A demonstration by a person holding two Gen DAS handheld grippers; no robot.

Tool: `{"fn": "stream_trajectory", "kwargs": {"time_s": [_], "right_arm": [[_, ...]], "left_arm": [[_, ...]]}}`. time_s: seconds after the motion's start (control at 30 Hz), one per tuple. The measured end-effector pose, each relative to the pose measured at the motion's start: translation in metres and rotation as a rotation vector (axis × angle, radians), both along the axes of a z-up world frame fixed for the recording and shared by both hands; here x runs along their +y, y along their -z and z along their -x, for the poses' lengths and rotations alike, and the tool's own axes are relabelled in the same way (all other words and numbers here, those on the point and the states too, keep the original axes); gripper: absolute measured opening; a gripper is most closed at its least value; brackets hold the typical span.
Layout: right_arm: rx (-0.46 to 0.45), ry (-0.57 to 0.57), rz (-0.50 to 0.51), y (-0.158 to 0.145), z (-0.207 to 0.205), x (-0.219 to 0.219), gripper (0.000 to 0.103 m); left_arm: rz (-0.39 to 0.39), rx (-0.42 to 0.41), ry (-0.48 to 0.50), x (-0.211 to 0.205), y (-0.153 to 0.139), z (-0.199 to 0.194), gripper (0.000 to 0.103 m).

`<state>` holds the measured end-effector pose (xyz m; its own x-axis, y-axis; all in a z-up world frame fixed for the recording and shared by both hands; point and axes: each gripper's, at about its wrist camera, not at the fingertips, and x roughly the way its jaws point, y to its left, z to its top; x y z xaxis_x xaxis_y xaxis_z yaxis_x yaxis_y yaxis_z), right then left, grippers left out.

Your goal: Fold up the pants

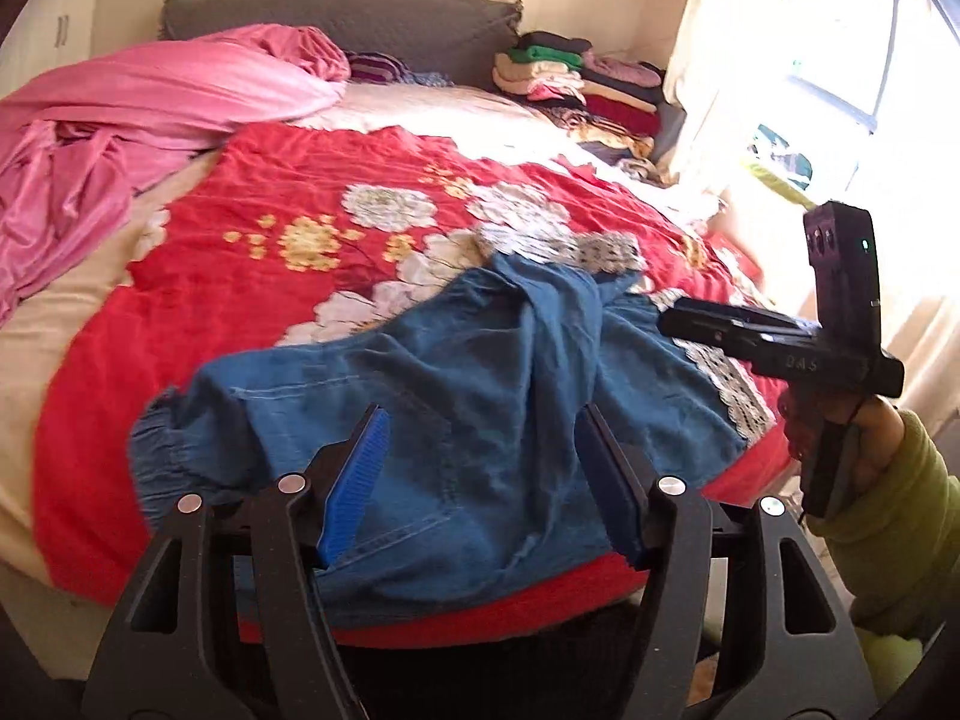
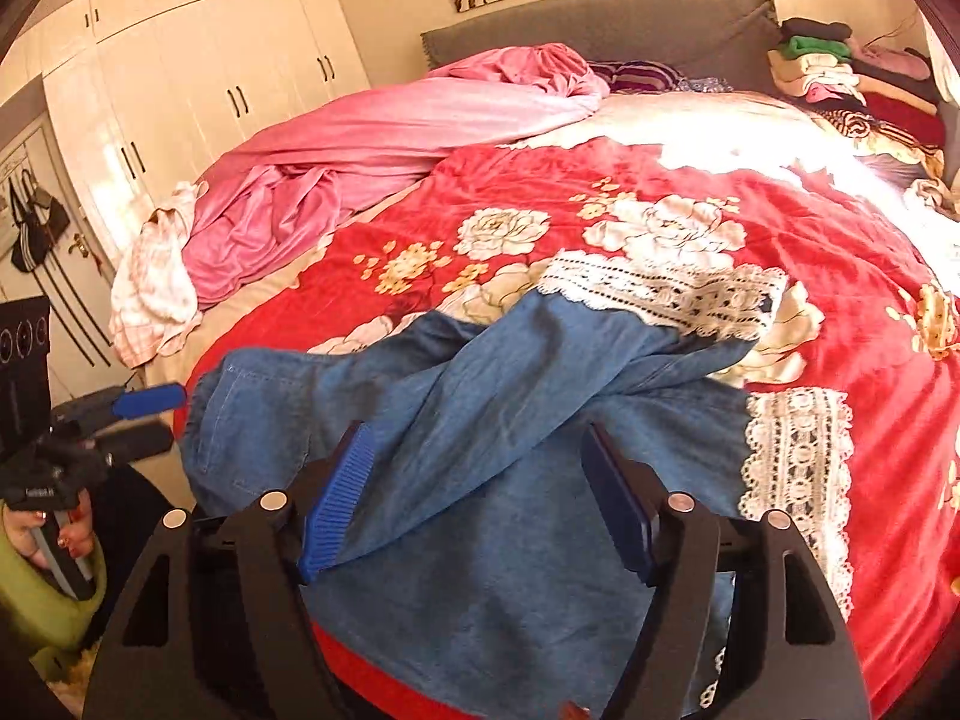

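Blue denim pants (image 1: 480, 396) with white lace cuffs (image 2: 660, 294) lie crumpled on a red floral blanket (image 1: 270, 192) near the bed's front edge; one leg crosses over the other. They also show in the right wrist view (image 2: 510, 420). My left gripper (image 1: 480, 468) is open, empty, hovering above the pants near the waist; it also shows in the right wrist view (image 2: 147, 417) at the far left. My right gripper (image 2: 480, 492) is open, empty, above the pants' middle; its body shows in the left wrist view (image 1: 780, 348) at the right, jaws hidden.
A pink sheet (image 1: 120, 120) is bunched at the bed's left. Stacks of folded clothes (image 1: 576, 84) sit by the grey headboard (image 1: 360, 12). White wardrobes (image 2: 180, 60) stand left of the bed; a bright window (image 1: 840, 42) is on the right.
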<state>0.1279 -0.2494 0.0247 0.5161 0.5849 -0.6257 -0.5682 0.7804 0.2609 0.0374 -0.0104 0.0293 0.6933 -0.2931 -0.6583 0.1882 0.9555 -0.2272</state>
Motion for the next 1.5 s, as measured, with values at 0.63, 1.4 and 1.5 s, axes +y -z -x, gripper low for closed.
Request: {"fn": "stream_trajectory", "kwargs": {"time_s": [0.63,1.4,1.5], "right_arm": [[0.008,-0.074,0.176,0.000,-0.111,0.064,0.076],[0.078,0.117,0.134,0.016,-0.170,0.042,0.009],[0.069,0.183,0.040,-0.005,-0.146,-0.004,0.009]], "left_arm": [[0.149,0.252,0.159,-0.049,0.080,-0.099,0.011],[0.094,0.167,0.247,-0.065,0.067,-0.078,0.008],[0.088,0.152,0.255,-0.070,0.066,-0.076,0.010]]}}
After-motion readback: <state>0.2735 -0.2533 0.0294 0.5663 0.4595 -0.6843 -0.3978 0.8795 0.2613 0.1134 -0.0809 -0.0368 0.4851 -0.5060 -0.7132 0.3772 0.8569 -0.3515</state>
